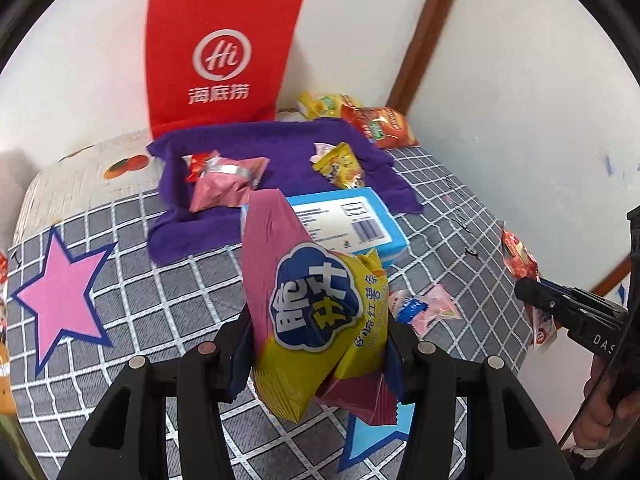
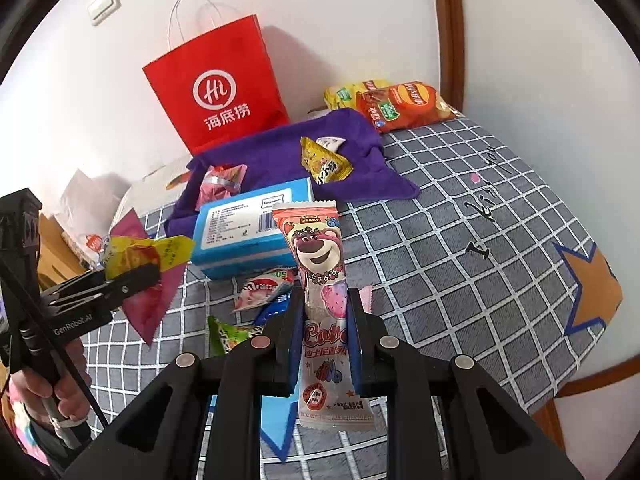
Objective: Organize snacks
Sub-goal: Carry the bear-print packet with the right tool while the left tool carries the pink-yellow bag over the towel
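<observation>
Above the checked bedspread (image 1: 168, 304), the left gripper (image 1: 316, 344) clamps a pink-and-yellow snack bag (image 1: 316, 312); the right gripper (image 2: 322, 320) clamps an upright bear-print candy packet (image 2: 324, 304). Toward the far edge, a purple cloth (image 1: 280, 152) carries several snack packets beside a blue box (image 1: 352, 224)

- Left claw (image 1: 316, 344), bottom centre of its own view, is closed on a bag (image 1: 312, 312), one finger (image 1: 236, 344) pressing each side.
- Right claw (image 2: 324, 320), bottom centre of its own view, is clamped on a packet (image 2: 324, 276) that stands upright between its fingers (image 2: 290, 320).
- A hand (image 2: 60, 396) at the lower left of the right view grips the left claw's handle.
- A hand (image 1: 604, 400) at the lower right edge of the left view holds the right claw's handle.
</observation>
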`<action>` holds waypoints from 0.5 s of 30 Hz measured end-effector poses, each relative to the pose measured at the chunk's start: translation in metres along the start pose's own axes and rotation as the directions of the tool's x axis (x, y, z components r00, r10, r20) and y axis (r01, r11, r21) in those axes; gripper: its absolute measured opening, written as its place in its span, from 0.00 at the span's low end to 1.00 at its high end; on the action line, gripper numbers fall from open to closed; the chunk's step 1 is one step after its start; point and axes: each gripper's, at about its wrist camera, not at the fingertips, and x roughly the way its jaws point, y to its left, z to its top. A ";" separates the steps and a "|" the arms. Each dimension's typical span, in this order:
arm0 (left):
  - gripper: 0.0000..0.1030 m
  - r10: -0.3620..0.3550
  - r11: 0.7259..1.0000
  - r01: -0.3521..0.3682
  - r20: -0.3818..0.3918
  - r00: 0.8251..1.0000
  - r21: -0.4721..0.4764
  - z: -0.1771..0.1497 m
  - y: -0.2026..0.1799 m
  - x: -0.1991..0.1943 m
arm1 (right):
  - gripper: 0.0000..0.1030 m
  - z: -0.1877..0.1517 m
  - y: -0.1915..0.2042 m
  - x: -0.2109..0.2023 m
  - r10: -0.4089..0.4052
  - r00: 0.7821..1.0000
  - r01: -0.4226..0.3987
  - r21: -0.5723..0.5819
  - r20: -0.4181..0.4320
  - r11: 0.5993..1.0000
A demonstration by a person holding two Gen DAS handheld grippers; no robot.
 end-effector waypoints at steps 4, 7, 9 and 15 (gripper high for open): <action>0.49 -0.016 1.000 0.016 -0.006 1.000 0.008 0.002 0.000 0.001 | 0.19 -0.001 0.007 -0.003 -0.012 1.000 0.012 0.003 0.011 1.000; 0.49 -0.014 1.000 0.014 -0.010 1.000 0.005 0.005 0.002 0.001 | 0.19 0.001 0.013 -0.001 -0.011 1.000 0.011 -0.006 0.010 1.000; 0.49 -0.006 1.000 0.006 -0.001 1.000 0.009 0.008 0.003 -0.002 | 0.19 0.004 0.017 0.000 0.002 1.000 -0.002 -0.013 0.012 1.000; 0.49 0.037 0.999 -0.035 0.039 0.999 -0.030 0.019 0.009 -0.017 | 0.19 0.017 0.027 0.004 0.050 0.999 -0.049 -0.039 0.017 0.998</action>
